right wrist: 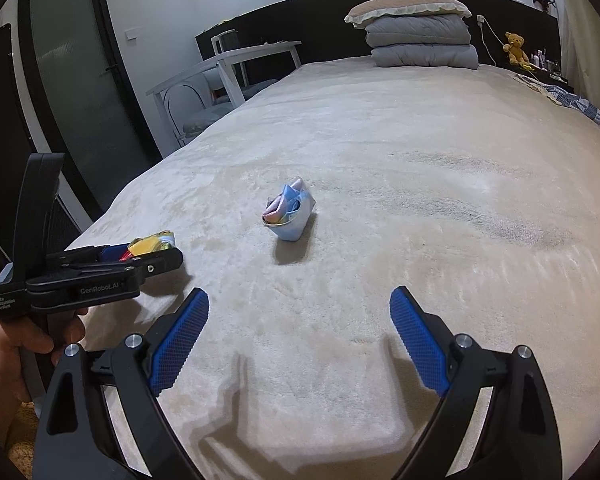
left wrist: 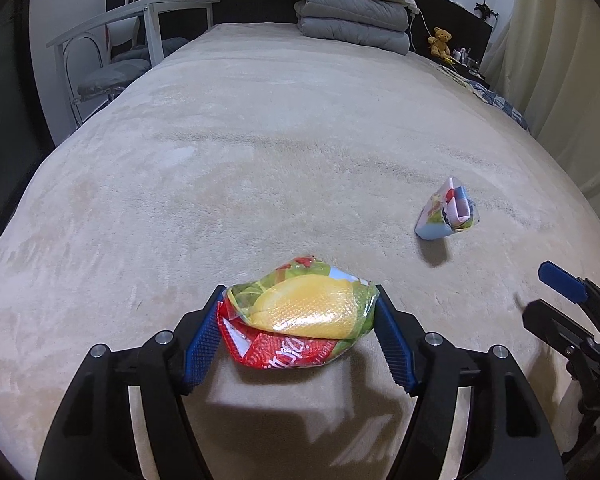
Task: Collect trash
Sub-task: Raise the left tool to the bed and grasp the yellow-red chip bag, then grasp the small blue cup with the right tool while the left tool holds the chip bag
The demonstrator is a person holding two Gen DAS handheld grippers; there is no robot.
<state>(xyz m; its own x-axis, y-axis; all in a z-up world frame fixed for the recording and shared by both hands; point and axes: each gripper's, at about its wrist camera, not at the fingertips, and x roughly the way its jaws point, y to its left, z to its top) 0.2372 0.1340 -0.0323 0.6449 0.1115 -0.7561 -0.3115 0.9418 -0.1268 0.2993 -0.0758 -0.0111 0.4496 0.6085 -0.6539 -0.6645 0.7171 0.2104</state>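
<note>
Left gripper (left wrist: 298, 316) clamps a crumpled snack wrapper (left wrist: 300, 314) between its pads. Right gripper (right wrist: 300, 320) stands open and empty above the bed (right wrist: 420, 200), a folded wrapper (right wrist: 290, 212) lying ahead of its fingertips.

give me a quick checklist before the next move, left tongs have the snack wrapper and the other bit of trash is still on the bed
1. Left tongs gripping the snack wrapper: ok, both blue pads press its sides.
2. Wrapper lifted off the bed: ok, its shadow falls on the blanket below it.
3. Right tongs free for the next pick: ok, open wide with nothing between them.
4. Folded wrapper reachable: ok, it lies alone on the blanket ahead of the right tongs.
5. Path to it: ok, bare blanket in between, left tongs off to the side.
6. Bin for the trash: cannot tell, none in view.
</note>
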